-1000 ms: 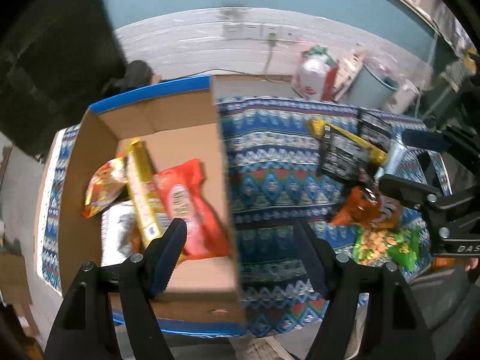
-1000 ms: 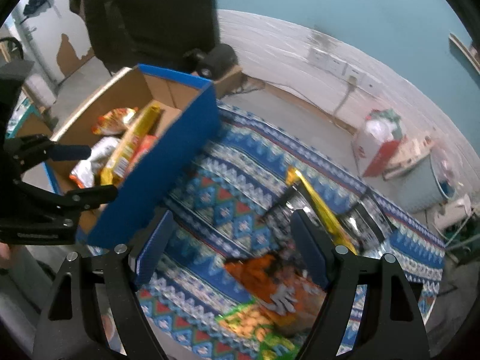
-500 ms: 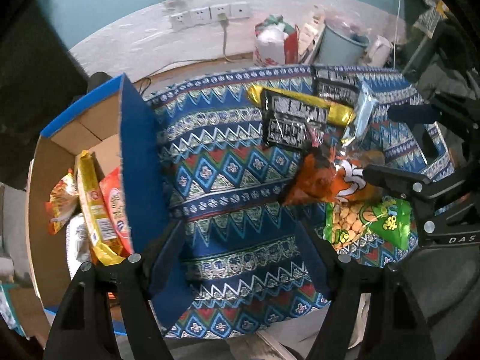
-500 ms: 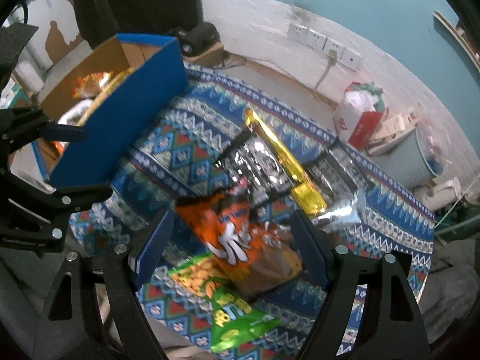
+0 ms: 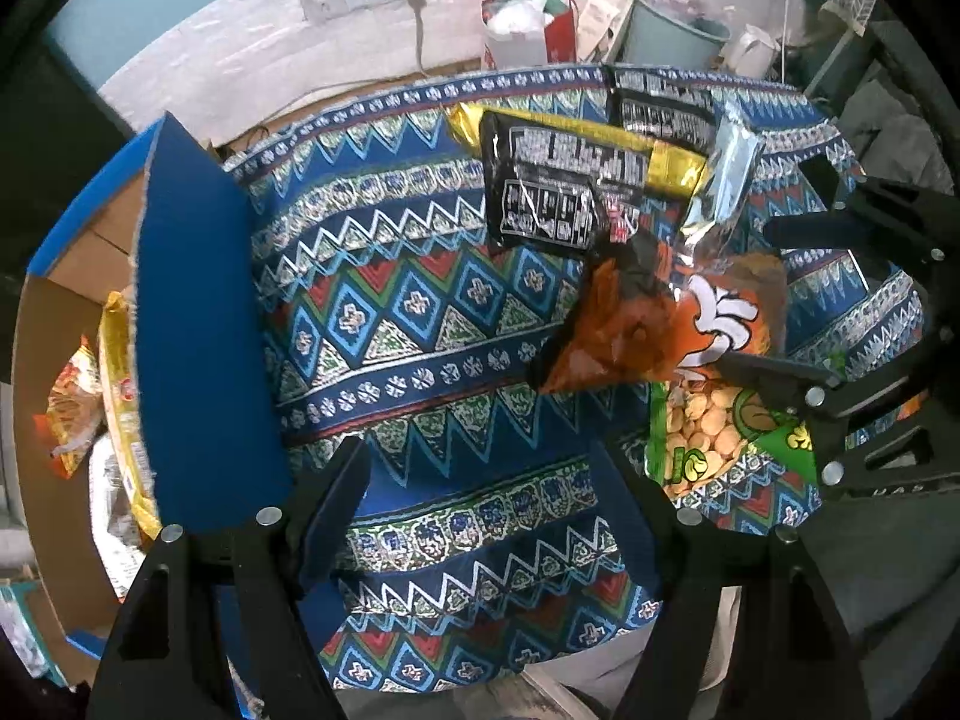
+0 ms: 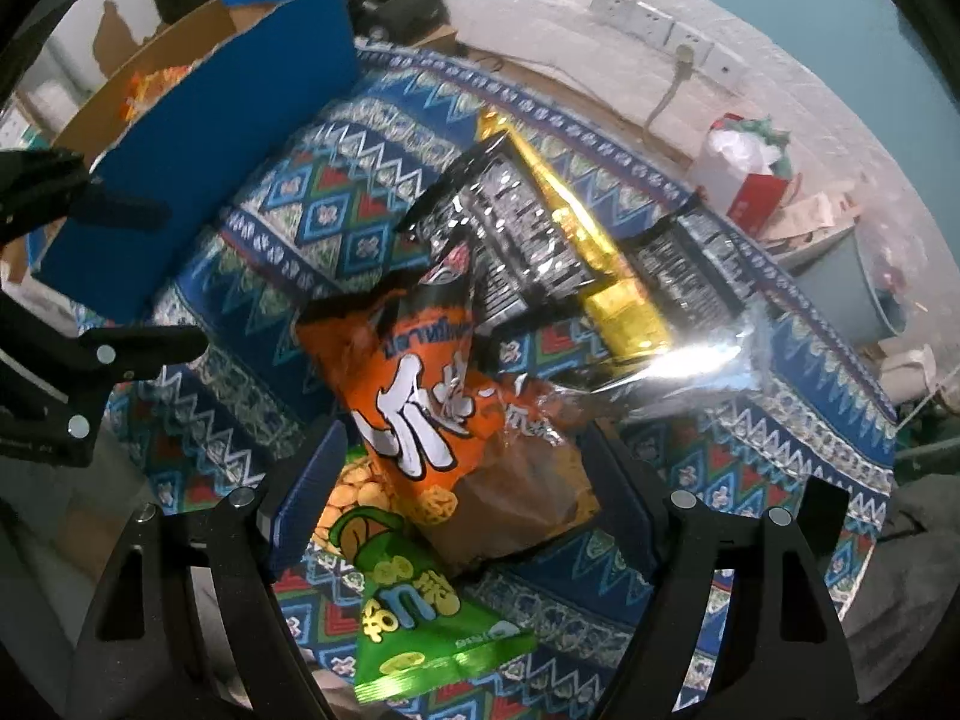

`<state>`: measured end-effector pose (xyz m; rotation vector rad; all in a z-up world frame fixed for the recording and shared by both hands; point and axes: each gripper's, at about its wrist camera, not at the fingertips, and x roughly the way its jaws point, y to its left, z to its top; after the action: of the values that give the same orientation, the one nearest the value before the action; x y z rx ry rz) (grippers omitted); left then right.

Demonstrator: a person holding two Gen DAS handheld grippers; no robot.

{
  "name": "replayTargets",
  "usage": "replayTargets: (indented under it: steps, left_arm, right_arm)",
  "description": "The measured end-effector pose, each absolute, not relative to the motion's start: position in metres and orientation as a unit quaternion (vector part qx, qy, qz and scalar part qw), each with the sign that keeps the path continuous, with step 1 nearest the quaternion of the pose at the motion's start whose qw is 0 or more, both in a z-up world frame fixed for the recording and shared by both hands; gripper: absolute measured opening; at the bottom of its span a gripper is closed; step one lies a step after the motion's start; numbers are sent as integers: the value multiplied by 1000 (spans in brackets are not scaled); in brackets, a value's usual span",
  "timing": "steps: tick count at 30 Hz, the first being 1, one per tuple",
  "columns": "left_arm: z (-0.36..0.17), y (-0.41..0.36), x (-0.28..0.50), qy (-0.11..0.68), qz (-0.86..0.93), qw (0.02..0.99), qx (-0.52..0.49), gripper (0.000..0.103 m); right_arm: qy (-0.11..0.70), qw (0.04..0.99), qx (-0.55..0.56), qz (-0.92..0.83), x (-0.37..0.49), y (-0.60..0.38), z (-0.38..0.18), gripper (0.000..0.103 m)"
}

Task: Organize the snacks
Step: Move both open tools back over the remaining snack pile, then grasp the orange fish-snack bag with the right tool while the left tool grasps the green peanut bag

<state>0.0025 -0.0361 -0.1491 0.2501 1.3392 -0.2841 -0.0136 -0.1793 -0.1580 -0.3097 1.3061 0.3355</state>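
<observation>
1. A second ago our left camera looked into the blue-sided cardboard box (image 5: 198,324); now that box sits at nine o'clock in the left view, and the patterned blue tablecloth (image 5: 414,312) fills the middle.
2. Our right camera has swung from the cloth beside the box onto the loose snacks: the crinkled orange foil snack bag (image 6: 432,420) now lies between the right gripper (image 6: 462,498) fingers, not yet touched by them.
3. The left gripper (image 5: 480,498) stands with its jaws apart over bare cloth, nothing between them. The right gripper's jaws are likewise apart, straddling the orange bag without pressing on it.
4. We judge this as a turn from the box back to the pile for the next pick, most likely the orange bag.
5. Still outside the box: the green plastic nut bag (image 6: 414,618) at six o'clock under the orange one, the black printed packet (image 6: 510,246) at twelve, the long gold foil packet (image 6: 594,246) at one, a silver foil pouch (image 6: 678,372) at three.
6. The box already holds several packets, including a long yellow packet (image 5: 123,414).
7. Writing: large white characters on the orange bag and yellow ones on the green bag, neither of which we can read surely; the black packet carries dense white print, too small to read.
</observation>
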Motion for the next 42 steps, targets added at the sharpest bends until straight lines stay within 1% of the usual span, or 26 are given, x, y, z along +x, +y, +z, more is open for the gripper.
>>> replayTargets:
  steps: [14,16,18,19,20,21,23,29,36,42]
  left_arm:
    - [-163,-34,12,634,-134,754,103,77]
    - [-164,-33,14,635,-133,754,103,77]
    - [-165,-33,15,636,-133,753,100,77]
    - [-166,-33,15,637,-132,753,99,77]
    - [-166,-34,16,637,-132,753,99,77]
    - [-167,-34,16,638,-132,752,98,77]
    - [-167,-35,17,639,-133,752,96,77]
    - [-164,-44,15,638,-137,752,92,77]
    - [-162,-57,10,656,-152,737,47,77]
    - [-164,-72,6,662,-156,731,52,77]
  right_arm:
    - [628,738,-175,176,-7,-167,-203,79]
    - [626,739,-175,178,-6,-167,-203,74]
    - [622,742,-173,182,-4,-168,-202,59]
    - [621,743,-171,184,-4,-168,-201,57]
    - [619,744,-170,184,-4,-168,-200,49]
    - [615,748,-170,183,-4,-168,-198,38]
    - [607,755,-172,179,-4,-164,-194,34]
    - [595,772,-155,160,-9,-172,-174,34]
    - [592,785,-131,124,-21,-197,-149,34]
    - [616,777,-92,95,-38,-224,-153,34]
